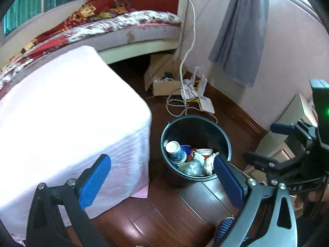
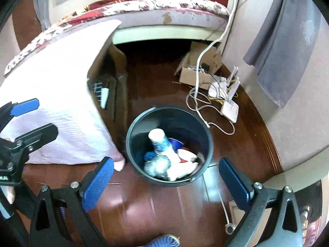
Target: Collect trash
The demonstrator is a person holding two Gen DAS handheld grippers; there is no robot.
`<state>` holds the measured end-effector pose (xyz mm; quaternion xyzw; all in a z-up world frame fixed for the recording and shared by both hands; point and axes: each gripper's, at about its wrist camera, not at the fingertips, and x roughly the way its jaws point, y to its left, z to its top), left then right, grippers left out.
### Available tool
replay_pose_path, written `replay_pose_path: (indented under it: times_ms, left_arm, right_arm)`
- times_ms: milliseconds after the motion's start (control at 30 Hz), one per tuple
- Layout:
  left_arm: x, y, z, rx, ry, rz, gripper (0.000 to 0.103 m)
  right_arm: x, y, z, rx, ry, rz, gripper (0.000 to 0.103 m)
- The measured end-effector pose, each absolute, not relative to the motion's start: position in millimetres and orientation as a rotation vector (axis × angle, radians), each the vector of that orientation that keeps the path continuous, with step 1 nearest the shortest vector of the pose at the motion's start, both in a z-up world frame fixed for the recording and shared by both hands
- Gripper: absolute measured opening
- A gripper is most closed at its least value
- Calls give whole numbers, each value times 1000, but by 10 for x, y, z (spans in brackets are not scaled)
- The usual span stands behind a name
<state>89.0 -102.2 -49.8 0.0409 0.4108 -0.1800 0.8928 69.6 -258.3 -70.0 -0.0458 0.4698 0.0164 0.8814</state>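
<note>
A dark round trash bin [image 1: 197, 131] [image 2: 170, 119] stands on the wooden floor beside the cloth-covered table. Inside it lie a white and blue paper cup [image 1: 175, 151] [image 2: 159, 142], a red and white cup [image 1: 203, 151], crumpled tissue and clear plastic. My left gripper [image 1: 161, 181] hangs above and in front of the bin, blue pads spread wide, nothing between them. My right gripper [image 2: 166, 185] is also above the bin's near side, open and empty. Each gripper shows at the edge of the other's view: the right one [image 1: 265, 144], the left one [image 2: 39, 119].
A table under a pale pink cloth [image 1: 61, 113] [image 2: 61, 86] stands left of the bin. Behind are a bed [image 1: 123, 24], a cardboard box [image 1: 162, 84], a white router with cables [image 1: 205, 103] [image 2: 230, 109] and a grey curtain [image 1: 242, 30].
</note>
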Motion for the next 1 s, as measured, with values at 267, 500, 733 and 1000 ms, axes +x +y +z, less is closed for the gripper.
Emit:
replay_pose_path:
  times_ms: [267, 500, 733, 1000]
  left_arm:
    - [549, -658, -203, 65, 787, -319, 102]
    - [361, -470, 18, 57, 740, -282, 102]
    - [137, -359, 231, 65, 689, -274, 102]
    - [-155, -294, 475, 62, 619, -276, 102]
  right_arm:
    - [357, -2205, -341, -72, 904, 61, 103]
    - [111, -1985, 39, -39, 843, 70, 103]
    - [-146, -1800, 294, -57, 791, 57, 103]
    - [-568, -1655, 615, -63, 696, 24, 103]
